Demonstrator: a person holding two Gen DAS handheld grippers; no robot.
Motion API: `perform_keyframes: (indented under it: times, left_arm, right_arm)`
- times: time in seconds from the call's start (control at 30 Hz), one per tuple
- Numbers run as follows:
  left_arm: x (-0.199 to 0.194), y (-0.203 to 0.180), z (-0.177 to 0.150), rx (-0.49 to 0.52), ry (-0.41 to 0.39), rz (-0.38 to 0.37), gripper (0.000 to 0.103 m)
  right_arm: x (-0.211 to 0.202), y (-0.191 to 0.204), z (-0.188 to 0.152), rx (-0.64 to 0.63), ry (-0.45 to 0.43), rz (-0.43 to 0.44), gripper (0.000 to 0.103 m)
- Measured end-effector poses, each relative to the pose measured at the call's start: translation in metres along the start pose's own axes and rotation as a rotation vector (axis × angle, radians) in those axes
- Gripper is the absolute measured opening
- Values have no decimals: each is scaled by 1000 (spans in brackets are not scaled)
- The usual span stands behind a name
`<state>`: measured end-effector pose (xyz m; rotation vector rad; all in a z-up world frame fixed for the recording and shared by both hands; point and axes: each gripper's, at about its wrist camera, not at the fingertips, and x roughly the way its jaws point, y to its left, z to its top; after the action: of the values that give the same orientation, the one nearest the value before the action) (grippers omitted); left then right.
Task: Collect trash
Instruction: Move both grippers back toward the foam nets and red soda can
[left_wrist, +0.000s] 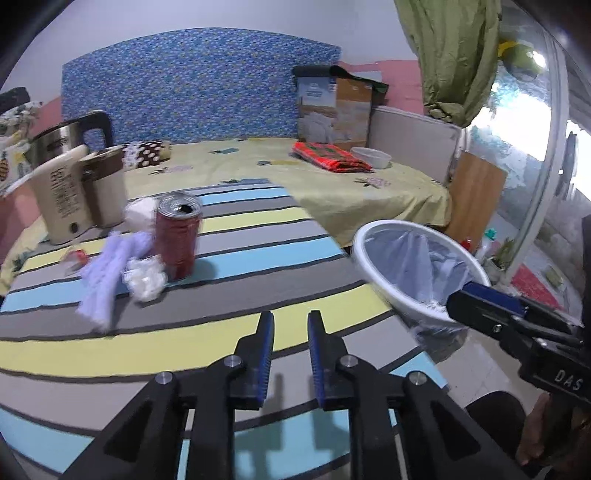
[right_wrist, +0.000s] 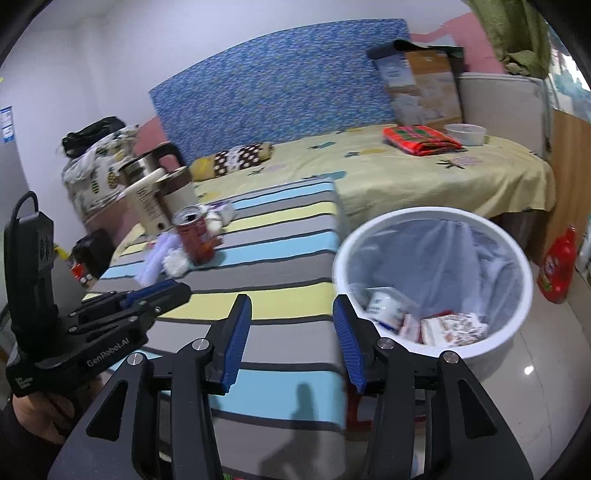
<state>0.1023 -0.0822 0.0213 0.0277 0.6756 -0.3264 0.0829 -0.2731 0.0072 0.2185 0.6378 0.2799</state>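
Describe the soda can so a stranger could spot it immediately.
Find the striped grey, blue and yellow cloth-covered table. Near its far left end, before the cream kettle, stands the opened red metal can. It is the only upright, rigid item among the crumpled white tissues.

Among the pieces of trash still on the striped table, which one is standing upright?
The red drink can stands upright with its opened top facing up. The crumpled white paper and the pale purple wrapper beside it lie flat and shapeless on the striped table.

left claw (left_wrist: 291, 325) slightly parted, right claw (right_wrist: 291, 310) open, empty
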Motion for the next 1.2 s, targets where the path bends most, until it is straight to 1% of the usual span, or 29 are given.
perform_keyframes:
  times: [0.13,0.17,0.23,0.27,0.3,0.43,0.57,0.67,0.73,0.83,0.93,1.03,1.07,1.13,1.17,1.2]
  left_arm:
    - [-8,13,-5,-17,4,43,18]
    - [-11,17,-6,-22,3,53,18]
    - [-15,24,-8,-34,-2,61,18]
    - [-16,28,-9,-36,-3,74,18]
    - [-17,32,-9,-40,-2,92,18]
    - [-19,51,-13,-64,4,125,18]
    - [-18,71,-14,-83,24,130,18]
    - [-14,92,-13,-122,50,107,18]
    - [-10,104,-12,-148,63,106,18]
    - [-4,126,-9,-166,58,109,18]
    - [2,148,-4,-173,45,128,18]
    - [13,168,3,-188,51,122,18]
    - [18,172,6,-192,54,113,19]
    - [26,180,11,-198,59,88,27]
    - [30,183,13,-199,58,74,36]
    - [32,185,15,-201,54,58,42]
  right_arm:
    - [3,10,0,10,10,38,48]
    - [3,13,-1,10,9,44,50]
    - [4,20,-2,6,2,54,60]
    - [5,23,-2,1,4,63,67]
    - [7,27,-2,-8,10,74,69]
    - [15,46,-3,-38,19,82,69]
    - [25,62,1,-68,44,94,69]
    - [34,74,4,-105,61,95,69]
    - [42,78,7,-101,78,101,69]
    - [53,84,10,-106,101,99,69]
    - [63,89,13,-112,118,107,69]
    - [73,94,18,-118,126,112,69]
    - [77,96,21,-117,126,118,69]
    - [82,100,25,-119,119,116,69]
    - [85,102,28,-121,115,115,69]
    - [89,104,31,-122,113,112,69]
